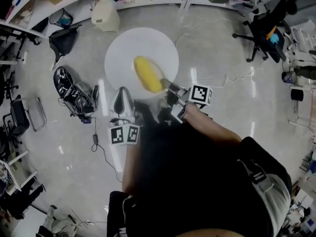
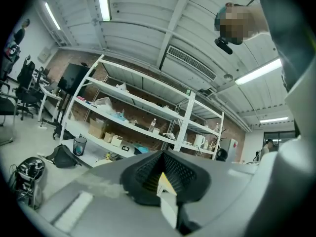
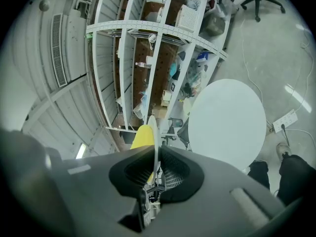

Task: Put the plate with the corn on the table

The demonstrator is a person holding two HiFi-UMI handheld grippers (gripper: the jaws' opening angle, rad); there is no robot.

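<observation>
Over the white table, the plate with the corn was not yet set down. The left gripper and right gripper each clamped its rim. Seemingly 2 steps remained: lowering and releasing.

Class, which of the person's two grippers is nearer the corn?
Right. The right gripper clamps the plate right beside the corn; the left gripper is apart from it, lower left in the head view.

A workshop-like lab: cluttered white metal shelving, swivel office chair, cables across the floor.
</observation>
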